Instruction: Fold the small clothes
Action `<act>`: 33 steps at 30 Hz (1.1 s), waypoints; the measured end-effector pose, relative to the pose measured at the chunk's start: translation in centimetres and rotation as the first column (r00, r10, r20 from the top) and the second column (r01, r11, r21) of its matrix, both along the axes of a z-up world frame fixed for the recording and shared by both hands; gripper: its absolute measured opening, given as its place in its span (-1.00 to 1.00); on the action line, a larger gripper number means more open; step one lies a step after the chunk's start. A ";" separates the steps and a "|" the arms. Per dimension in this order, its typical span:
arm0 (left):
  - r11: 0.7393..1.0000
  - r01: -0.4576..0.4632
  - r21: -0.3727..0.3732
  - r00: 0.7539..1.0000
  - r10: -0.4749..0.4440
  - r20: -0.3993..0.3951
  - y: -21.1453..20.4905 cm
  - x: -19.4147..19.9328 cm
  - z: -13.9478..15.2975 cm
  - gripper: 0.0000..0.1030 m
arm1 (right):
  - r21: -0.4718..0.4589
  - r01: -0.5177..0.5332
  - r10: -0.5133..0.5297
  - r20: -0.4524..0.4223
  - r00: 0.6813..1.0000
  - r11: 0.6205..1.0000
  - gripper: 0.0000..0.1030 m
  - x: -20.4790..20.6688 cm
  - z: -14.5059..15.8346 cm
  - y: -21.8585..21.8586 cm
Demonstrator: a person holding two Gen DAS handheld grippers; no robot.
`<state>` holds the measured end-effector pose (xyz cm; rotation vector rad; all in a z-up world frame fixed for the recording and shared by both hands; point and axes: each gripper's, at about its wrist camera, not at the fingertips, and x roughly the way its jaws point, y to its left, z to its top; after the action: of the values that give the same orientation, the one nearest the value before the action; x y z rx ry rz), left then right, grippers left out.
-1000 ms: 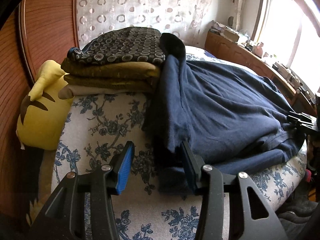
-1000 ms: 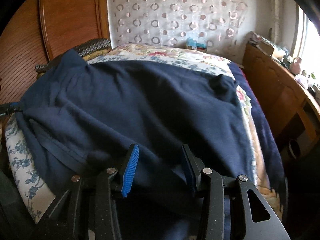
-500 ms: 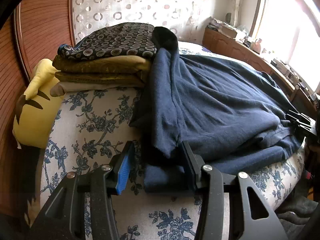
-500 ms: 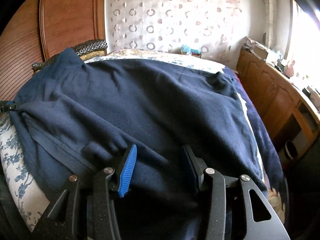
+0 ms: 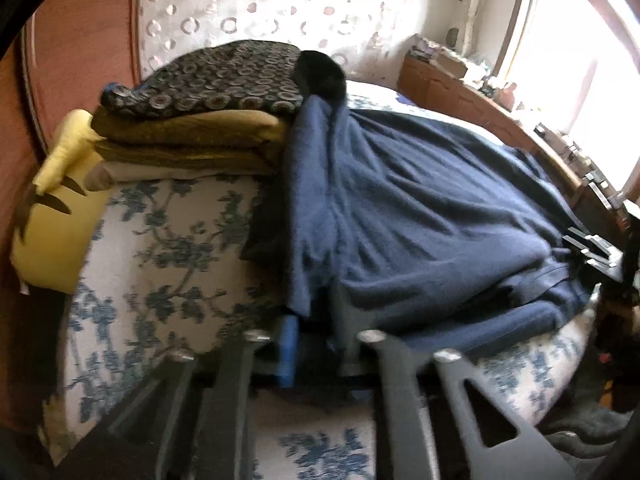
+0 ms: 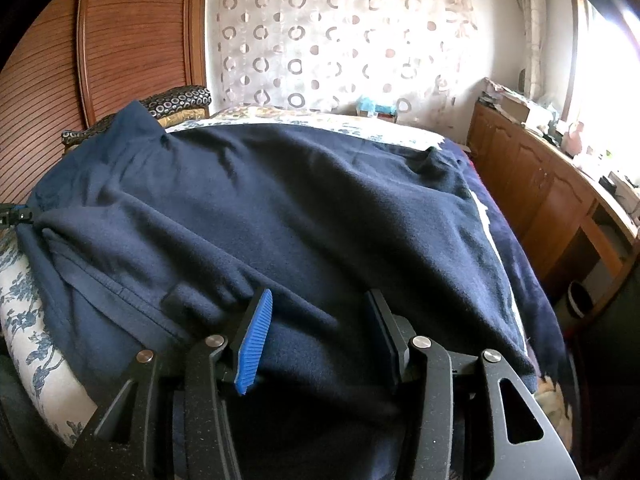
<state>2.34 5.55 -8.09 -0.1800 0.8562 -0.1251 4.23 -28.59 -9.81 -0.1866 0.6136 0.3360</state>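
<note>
One navy garment (image 6: 320,208) on the bed (image 5: 160,240); left gripper (image 5: 316,336) jaws just closed on its edge, right gripper (image 6: 320,332) jaws widening astride it; four folded clothes (image 5: 192,120), blurred

Navy garment (image 6: 304,208) (blue-floral bedspread (image 5: 168,240))

Home bedroom, lived-in.
Bed with blue-floral cover (image 5: 168,248), wooden headboard (image 6: 136,40) behind it, circle-print curtain (image 6: 340,40) on the back wall. Stack of folded clothes (image 5: 200,120) and a yellow plush pillow (image 5: 52,232) by the headboard. Wooden cabinet run (image 6: 532,184) under a bright window (image 5: 580,60), its top cluttered with small household items.
</note>
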 end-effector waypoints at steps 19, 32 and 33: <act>0.977 0.214 0.024 0.927 -0.210 0.310 -7.8 2.8 11.8 -0.91 | 0.032 -0.002 0.004 -0.060 0.998 0.999 0.20 0.8 1.3 -1.6; 0.886 0.453 0.100 0.806 -0.455 0.378 -18.0 5.9 17.1 -0.91 | 0.078 0.046 -0.049 0.033 0.998 0.996 0.20 -1.3 5.7 -6.0; 0.880 0.464 0.106 0.802 -0.468 0.372 -18.7 6.0 17.2 -0.91 | 0.083 0.050 -0.053 0.037 0.998 0.995 0.20 -1.5 5.8 -6.2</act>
<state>8.34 -13.20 9.13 0.0726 0.4854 -0.6037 2.75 -34.76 -4.04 -0.0986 0.5640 0.3064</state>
